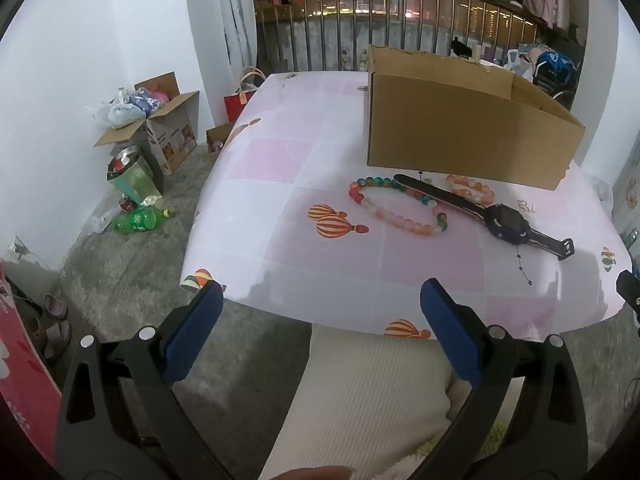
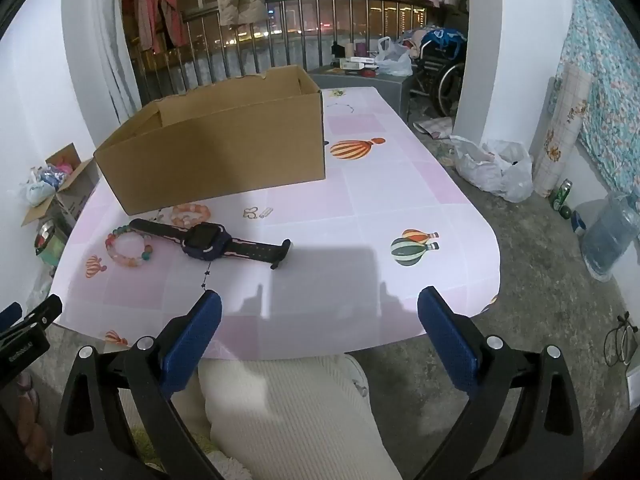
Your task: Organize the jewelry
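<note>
An open cardboard box (image 1: 460,132) (image 2: 216,152) stands on the table with its pink balloon-print cloth (image 1: 304,160) (image 2: 400,200). In front of the box lie a multicoloured bead bracelet (image 1: 394,210) (image 2: 128,248), a smaller orange bead bracelet (image 1: 470,188) (image 2: 191,213), a dark smartwatch (image 1: 508,222) (image 2: 206,242), a thin star chain (image 1: 523,266) (image 2: 207,276) and small hair clips (image 2: 258,213). My left gripper (image 1: 322,292) hovers open over the table's near edge. My right gripper (image 2: 320,300) is open too, with nothing between its blue pads.
A person's cream-trousered knees (image 1: 360,392) (image 2: 288,408) sit under the table's near edge. On the floor at left are open boxes (image 1: 160,128), a green bottle (image 1: 138,220) and a metal bin (image 1: 128,176). Plastic bags (image 2: 496,168), a water jug (image 2: 608,236) and a wheelchair (image 2: 440,76) stand at right.
</note>
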